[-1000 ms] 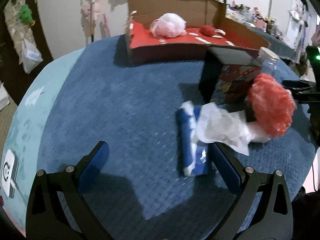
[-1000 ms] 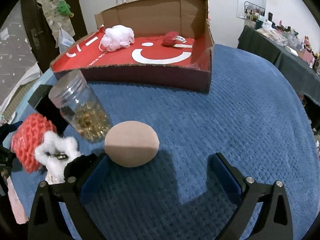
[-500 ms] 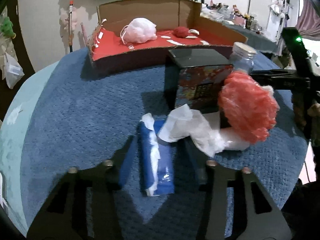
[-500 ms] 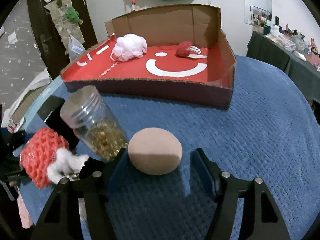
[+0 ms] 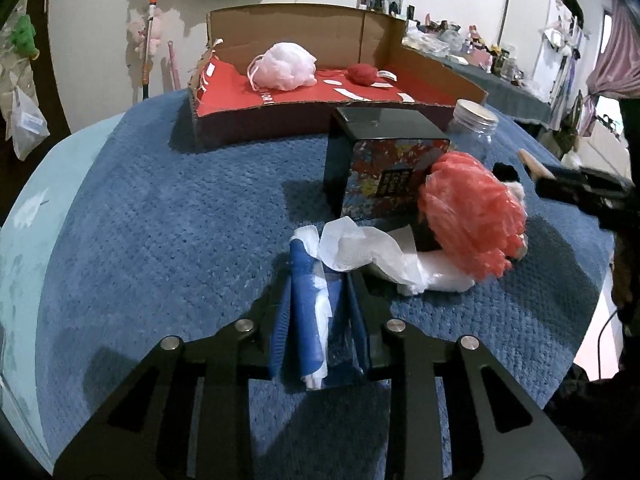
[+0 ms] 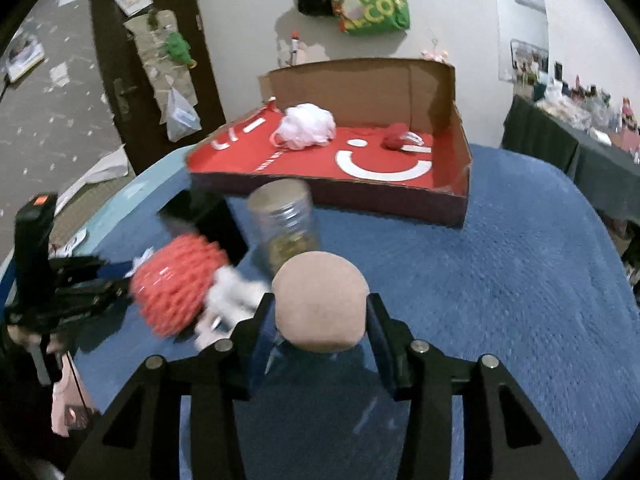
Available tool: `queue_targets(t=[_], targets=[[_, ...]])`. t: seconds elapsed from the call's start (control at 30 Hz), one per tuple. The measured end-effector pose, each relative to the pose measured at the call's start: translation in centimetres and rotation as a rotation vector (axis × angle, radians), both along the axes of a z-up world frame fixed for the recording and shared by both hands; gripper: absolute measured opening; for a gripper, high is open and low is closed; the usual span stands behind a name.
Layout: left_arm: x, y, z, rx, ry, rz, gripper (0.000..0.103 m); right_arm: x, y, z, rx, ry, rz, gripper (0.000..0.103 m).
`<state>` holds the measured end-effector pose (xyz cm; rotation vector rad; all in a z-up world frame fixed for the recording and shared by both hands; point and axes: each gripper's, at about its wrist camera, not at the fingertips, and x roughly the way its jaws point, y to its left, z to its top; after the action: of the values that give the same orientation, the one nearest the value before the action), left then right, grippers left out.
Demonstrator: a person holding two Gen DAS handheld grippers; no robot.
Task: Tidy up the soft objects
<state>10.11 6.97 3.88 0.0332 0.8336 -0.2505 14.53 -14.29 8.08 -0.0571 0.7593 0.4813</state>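
Observation:
My left gripper (image 5: pixel 318 312) is shut on a blue tissue pack (image 5: pixel 310 320) with a white tissue (image 5: pixel 360 250) trailing out of it, low over the blue cloth. My right gripper (image 6: pixel 320 320) is shut on a tan sponge ball (image 6: pixel 320 300) and holds it above the cloth. An orange mesh puff (image 5: pixel 472 216) (image 6: pixel 178 284) lies between them. The cardboard box with a red floor (image 5: pixel 304 100) (image 6: pixel 320 160) stands at the back, holding a pale pink puff (image 5: pixel 284 66) (image 6: pixel 308 126) and a small red ball (image 5: pixel 362 74) (image 6: pixel 396 140).
A black patterned box (image 5: pixel 384 164) and a glass jar (image 5: pixel 472 128) (image 6: pixel 284 228) stand on the blue cloth (image 5: pixel 160 220) in front of the cardboard box. White fluffy items (image 6: pixel 232 292) lie by the orange puff. A cluttered dark table (image 6: pixel 580 140) stands to the right.
Both grippers were open and have closed: the left on the blue tissue pack, the right on the tan sponge ball. The right gripper has risen with the ball.

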Motion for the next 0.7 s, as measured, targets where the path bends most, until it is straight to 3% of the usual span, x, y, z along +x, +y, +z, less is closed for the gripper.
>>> queue_targets(t=[0.17,0.7], targets=[[-0.6,0.3,-0.1,-0.004,-0.003,0.014,0.026,-1.9,0.8,-0.5,-0.022,0.007,0.017,0.048],[-1.0,0.6,-0.1,0.002,0.009,0.014,0.026,-2.0,0.1,-1.4,-0.007,0.039,-0.003,0.049]])
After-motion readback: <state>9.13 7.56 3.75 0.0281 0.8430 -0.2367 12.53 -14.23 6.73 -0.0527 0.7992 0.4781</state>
